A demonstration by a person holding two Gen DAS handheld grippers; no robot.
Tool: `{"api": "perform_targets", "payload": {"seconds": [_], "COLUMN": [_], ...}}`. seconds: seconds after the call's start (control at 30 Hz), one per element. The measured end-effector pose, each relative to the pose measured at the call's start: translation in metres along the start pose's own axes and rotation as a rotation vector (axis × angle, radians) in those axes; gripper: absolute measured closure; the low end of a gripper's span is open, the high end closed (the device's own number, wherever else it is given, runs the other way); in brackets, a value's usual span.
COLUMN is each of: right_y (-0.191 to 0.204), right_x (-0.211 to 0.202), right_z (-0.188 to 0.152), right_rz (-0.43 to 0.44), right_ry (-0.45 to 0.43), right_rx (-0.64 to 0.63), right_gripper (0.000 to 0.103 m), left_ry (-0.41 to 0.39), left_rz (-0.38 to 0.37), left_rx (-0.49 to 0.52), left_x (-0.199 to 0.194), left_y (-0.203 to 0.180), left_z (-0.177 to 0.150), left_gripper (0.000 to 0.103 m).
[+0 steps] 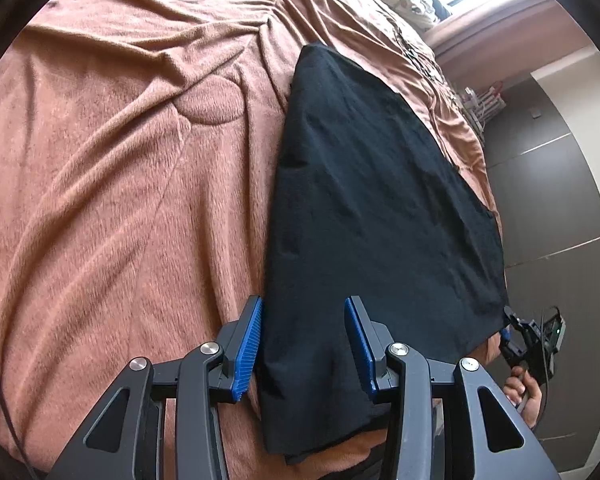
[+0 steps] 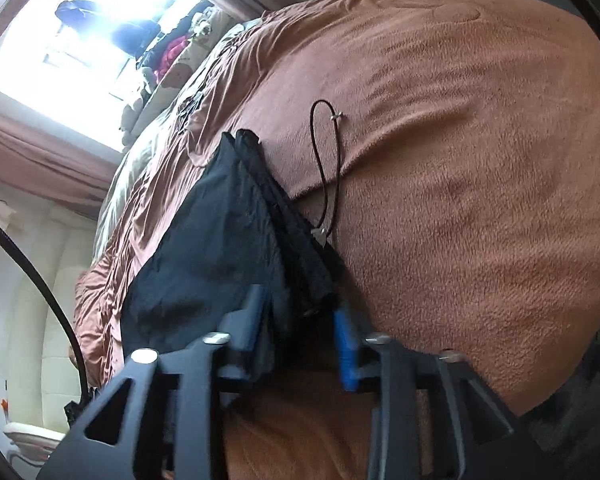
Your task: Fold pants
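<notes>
Brown blanket [image 1: 120, 200] underneath: both spread tools, left [image 1: 303, 344] and right [image 2: 300, 340], straddle pants [image 1: 372, 200] edge; close them evenly before you lift.

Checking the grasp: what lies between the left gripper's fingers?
In the left wrist view, the black pants lie between the open left gripper fingers, over the brown blanket.

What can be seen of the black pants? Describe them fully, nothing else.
The black pants are a dark, matte, thin-looking fabric, lying flat on the brown fleece blanket near the bed's edge, lightly creased. In the right wrist view they look layered, with bunched folds along one side. A dark drawstring cord loops out from them onto the blanket. The left gripper stands open, its fingers straddling one end of the cloth. The right gripper is open around a corner, which lies between its fingers.
</notes>
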State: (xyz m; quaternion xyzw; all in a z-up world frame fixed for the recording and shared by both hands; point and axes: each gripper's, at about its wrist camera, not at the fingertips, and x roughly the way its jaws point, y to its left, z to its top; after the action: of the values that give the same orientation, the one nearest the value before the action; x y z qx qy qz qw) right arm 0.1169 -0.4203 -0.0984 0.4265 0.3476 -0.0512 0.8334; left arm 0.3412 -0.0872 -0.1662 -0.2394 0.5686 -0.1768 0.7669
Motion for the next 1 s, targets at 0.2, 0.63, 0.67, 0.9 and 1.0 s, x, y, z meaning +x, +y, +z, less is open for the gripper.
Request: {"api": "perform_targets", "payload": {"seconds": [0.2,0.63,0.67,0.9,1.0], "right_y": [-0.009,-0.018,-0.018,-0.017,-0.014], "right_x": [0.010,0.037,0.038,0.043,0.042], "right_z": [0.000,0.014,0.014,0.013,0.014], "right_rz": [0.066,0.080,0.080,0.090,0.084], "right_ry": [0.045,0.023,0.023,0.020,0.017], "right_rx": [0.017,0.054,0.055,0.055,0.041], "right_gripper": [0.051,0.053,0.053,0.061,0.072], "left_ry": [-0.011,-0.044,-0.042,-0.023,-0.038], "left_rz": [-0.025,-0.022,-0.022,-0.035,-0.015], "left_rx": [-0.015,-0.034,-0.036,-0.032,-0.001], "left_x": [0.008,0.024,0.025,0.039,0.035], "left_y": [0.003,0.005,0.005,0.004,-0.003], "left_z": [0.015,0.055,0.057,0.068,0.068], "left_gripper": [0.059,0.065,0.065,0.087,0.096]}}
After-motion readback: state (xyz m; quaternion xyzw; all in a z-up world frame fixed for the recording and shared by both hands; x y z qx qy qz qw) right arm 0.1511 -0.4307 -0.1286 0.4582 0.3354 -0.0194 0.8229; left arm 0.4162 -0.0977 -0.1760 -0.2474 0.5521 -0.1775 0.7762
